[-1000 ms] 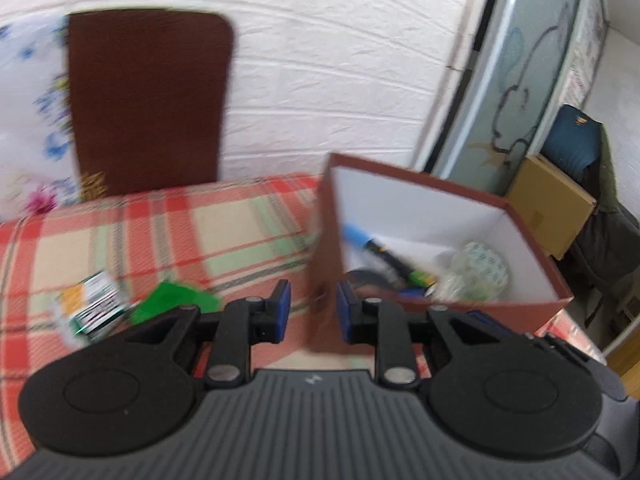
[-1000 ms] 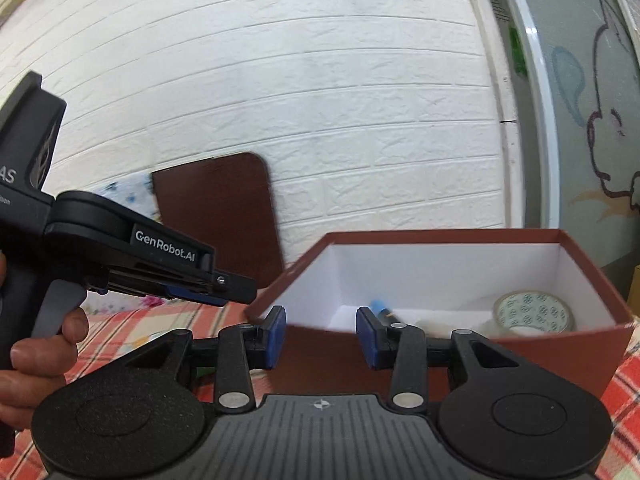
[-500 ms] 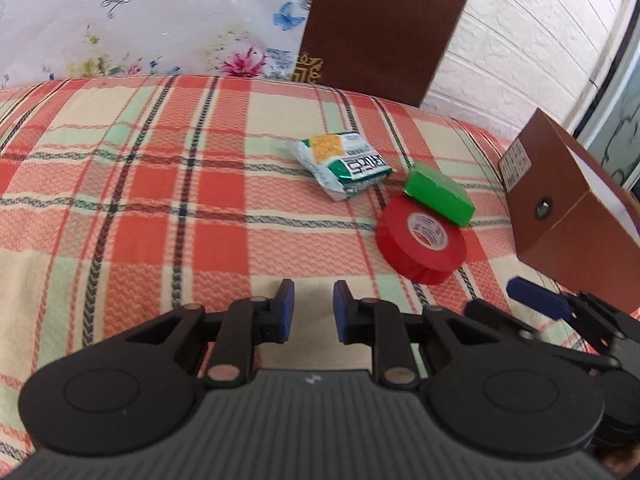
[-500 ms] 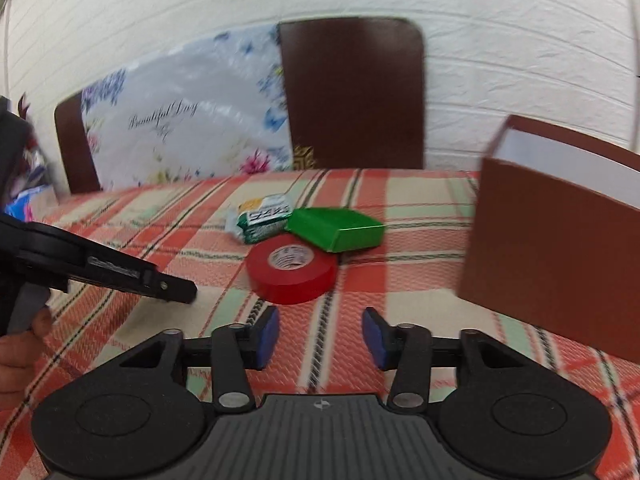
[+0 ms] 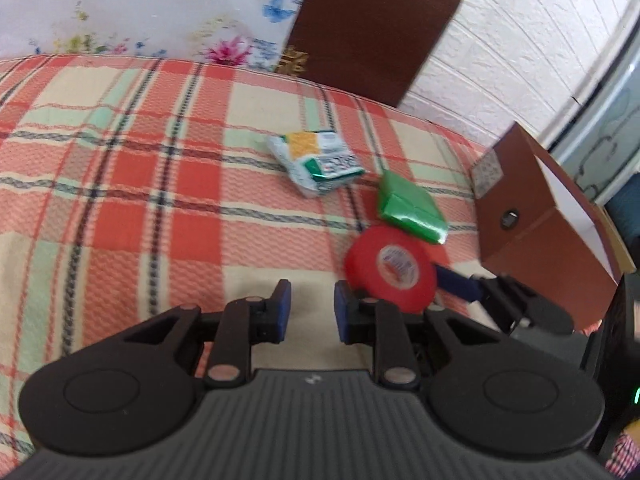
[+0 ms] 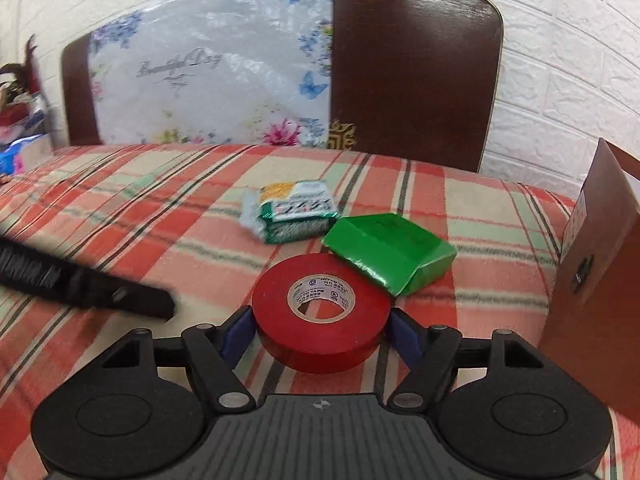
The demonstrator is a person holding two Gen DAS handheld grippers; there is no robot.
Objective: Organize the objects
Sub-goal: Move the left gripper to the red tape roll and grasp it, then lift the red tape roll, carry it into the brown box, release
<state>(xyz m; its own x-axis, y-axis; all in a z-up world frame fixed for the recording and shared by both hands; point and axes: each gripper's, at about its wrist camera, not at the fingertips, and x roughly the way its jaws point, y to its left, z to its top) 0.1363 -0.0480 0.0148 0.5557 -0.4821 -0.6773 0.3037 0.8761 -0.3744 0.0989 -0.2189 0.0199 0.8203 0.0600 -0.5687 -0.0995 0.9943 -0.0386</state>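
Your right gripper (image 6: 320, 330) had its fingers spread either side of the flat red roll of tape (image 6: 322, 322) on the plaid worktop (image 6: 160, 232); the left gripper (image 5: 308, 312), parted and empty, sat beside it.

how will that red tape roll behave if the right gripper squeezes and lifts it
The red tape roll lies flat on the plaid cloth, so it probably won't roll while the right gripper straddles it. It looks tightly wound, likely stiff under a squeeze. Its glossy curved side may slip; tilted onto its edge, it could roll.
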